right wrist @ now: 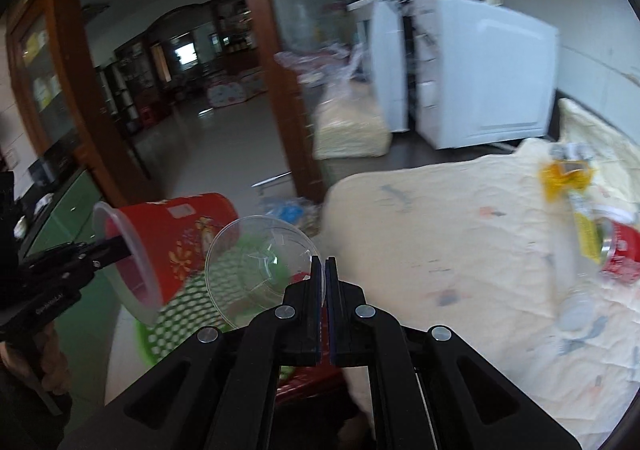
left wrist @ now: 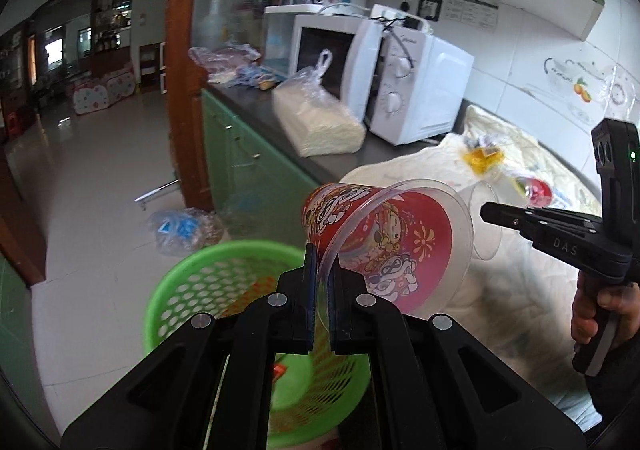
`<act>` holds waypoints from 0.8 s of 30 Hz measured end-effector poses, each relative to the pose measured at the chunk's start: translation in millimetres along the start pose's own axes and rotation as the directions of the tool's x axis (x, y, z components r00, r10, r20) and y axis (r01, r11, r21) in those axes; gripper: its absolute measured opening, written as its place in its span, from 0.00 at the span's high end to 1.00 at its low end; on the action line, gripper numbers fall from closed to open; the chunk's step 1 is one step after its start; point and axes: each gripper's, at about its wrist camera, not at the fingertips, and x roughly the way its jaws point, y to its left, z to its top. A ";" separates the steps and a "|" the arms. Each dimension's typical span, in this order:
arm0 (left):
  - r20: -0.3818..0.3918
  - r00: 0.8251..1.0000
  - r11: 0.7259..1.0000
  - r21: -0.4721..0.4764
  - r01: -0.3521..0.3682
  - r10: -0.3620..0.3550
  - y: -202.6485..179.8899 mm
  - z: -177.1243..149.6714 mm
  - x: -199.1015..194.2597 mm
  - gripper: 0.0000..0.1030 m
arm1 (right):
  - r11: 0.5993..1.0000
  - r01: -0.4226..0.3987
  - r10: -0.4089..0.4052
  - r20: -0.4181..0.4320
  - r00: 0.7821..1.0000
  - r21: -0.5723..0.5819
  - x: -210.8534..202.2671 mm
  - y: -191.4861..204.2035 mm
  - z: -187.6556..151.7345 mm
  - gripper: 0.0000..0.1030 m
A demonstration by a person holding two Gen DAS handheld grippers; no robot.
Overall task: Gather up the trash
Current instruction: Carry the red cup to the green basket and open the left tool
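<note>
1. In the left wrist view, the left tongs (left wrist: 320,270) are clamped on the clear rim of a red printed plastic cup (left wrist: 384,246), which lies tilted on its side, mouth toward the camera, above a green perforated basket (left wrist: 192,282) standing on the floor.
2. To the right, a hand (left wrist: 596,310) holds the right tongs (left wrist: 490,212), their tips on the rim of a clear plastic cup (left wrist: 486,226) over the cloth-covered counter (left wrist: 520,262). A yellow wrapper (left wrist: 478,160) and a red can (left wrist: 538,190) lie farther back on the cloth, and a white microwave (left wrist: 400,78) stands behind.
3. In the right wrist view, the right tongs (right wrist: 324,270) are pinched narrow on the clear plastic cup's (right wrist: 260,266) rim, holding it over the green basket (right wrist: 188,306).
4. At the left, the left tongs (right wrist: 116,246) reach into the red cup's (right wrist: 172,242) mouth, gripping its rim. The red can (right wrist: 620,250) and yellow wrapper (right wrist: 564,176) rest on the cloth (right wrist: 460,242).
</note>
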 end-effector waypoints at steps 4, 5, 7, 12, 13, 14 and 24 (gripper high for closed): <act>-0.061 0.997 0.998 -0.023 -0.054 0.052 22.5 -17.8 4.1 0.97 | 0.998 -0.057 0.055 -0.048 0.997 -0.037 25.1 33.1 -6.8 0.98; -0.077 0.995 0.998 -0.030 -0.062 0.060 27.1 -20.9 7.2 0.97 | 0.996 -0.073 0.070 -0.066 0.995 -0.045 32.7 41.0 -9.1 0.98; -0.111 0.990 0.995 -0.043 -0.090 0.085 37.3 -27.6 13.7 0.96 | 0.995 -0.078 0.072 -0.093 0.993 -0.068 45.3 54.5 -13.7 0.98; -0.182 0.975 0.985 -0.093 -0.146 0.127 64.9 -44.1 23.9 0.95 | 0.992 -0.122 0.114 -0.165 0.980 -0.042 70.9 65.7 -21.8 0.95; -0.196 0.971 0.982 -0.102 -0.159 0.137 70.2 -46.3 25.1 0.94 | 0.991 -0.126 0.117 -0.173 0.978 -0.040 73.8 66.9 -22.5 0.94; -0.203 0.969 0.980 -0.109 -0.164 0.139 73.8 -48.0 25.2 0.93 | 0.991 -0.131 0.121 -0.180 0.976 -0.042 76.5 68.4 -23.2 0.91; -0.210 0.965 0.974 -0.130 -0.185 0.155 83.0 -54.5 24.5 0.68 | 0.989 -0.146 0.137 -0.186 0.973 -0.037 82.8 76.6 -27.1 0.83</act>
